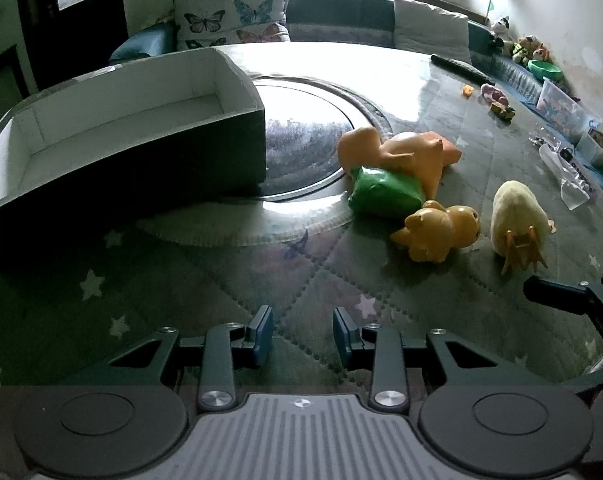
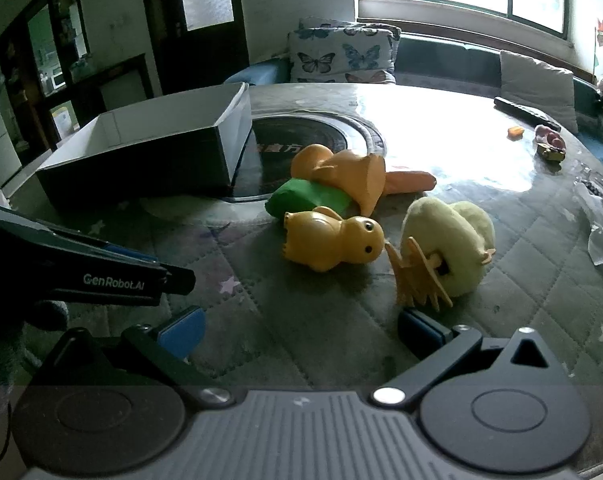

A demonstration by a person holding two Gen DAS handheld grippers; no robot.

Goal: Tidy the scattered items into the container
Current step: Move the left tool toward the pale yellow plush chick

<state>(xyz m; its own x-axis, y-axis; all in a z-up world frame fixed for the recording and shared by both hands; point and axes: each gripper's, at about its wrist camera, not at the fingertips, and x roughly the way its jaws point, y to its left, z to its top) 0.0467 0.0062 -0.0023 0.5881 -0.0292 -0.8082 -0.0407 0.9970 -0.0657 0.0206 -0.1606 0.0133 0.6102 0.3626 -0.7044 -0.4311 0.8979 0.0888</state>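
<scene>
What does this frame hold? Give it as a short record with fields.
container: open box, nothing seen inside
toys outside: large duck, green pouch, small duck, plush chick
surface: quilted table
left gripper: open, holding nothing
right gripper: open, holding nothing, near the plush chick
task state: nothing boxed yet

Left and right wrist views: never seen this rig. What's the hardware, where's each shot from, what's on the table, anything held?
No robot arm: a person carries a two-finger gripper in each hand, with a fisheye camera looking along the fingers. In its own view the left gripper is open and empty; the right gripper is open too, holding nothing. On the quilted table sits an open box, white inside and empty. Beside it lie a large orange duck on a green item, a small orange duck and a pale plush duck, tipped over with its orange feet toward the camera.
</scene>
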